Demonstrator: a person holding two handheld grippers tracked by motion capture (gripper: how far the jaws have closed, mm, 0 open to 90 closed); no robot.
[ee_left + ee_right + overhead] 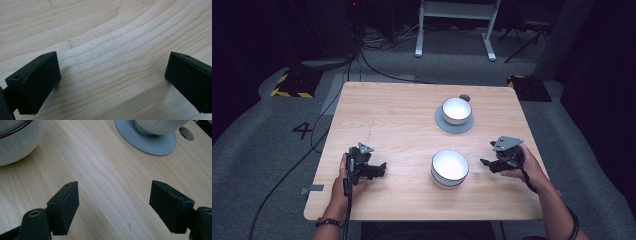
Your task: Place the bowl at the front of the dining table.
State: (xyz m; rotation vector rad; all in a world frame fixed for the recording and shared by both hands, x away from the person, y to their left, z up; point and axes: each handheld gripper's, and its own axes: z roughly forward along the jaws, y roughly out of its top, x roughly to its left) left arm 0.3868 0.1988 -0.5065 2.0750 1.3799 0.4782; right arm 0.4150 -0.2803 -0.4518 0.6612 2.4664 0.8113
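Note:
Two white bowls stand on a wooden table (402, 120). The near bowl (450, 168) sits bare on the wood in front of centre. The far bowl (456, 110) rests on a grey saucer (447, 125). My left gripper (382, 169) lies low at the front left, open, with only wood grain between its jaws (112, 75). My right gripper (485, 162) is held at the front right, a short way right of the near bowl, open and holding nothing. In the right gripper view the near bowl (17, 142) is at top left, the saucer (147, 142) and far bowl (160, 125) at the top, beyond my open right gripper (115, 202).
A small round hole (186, 133) lies in the tabletop just beyond the saucer. Grey carpet with cables (362, 60) surrounds the table, and a white frame (457, 25) stands behind it. A cable (347, 210) trails from the left gripper over the front edge.

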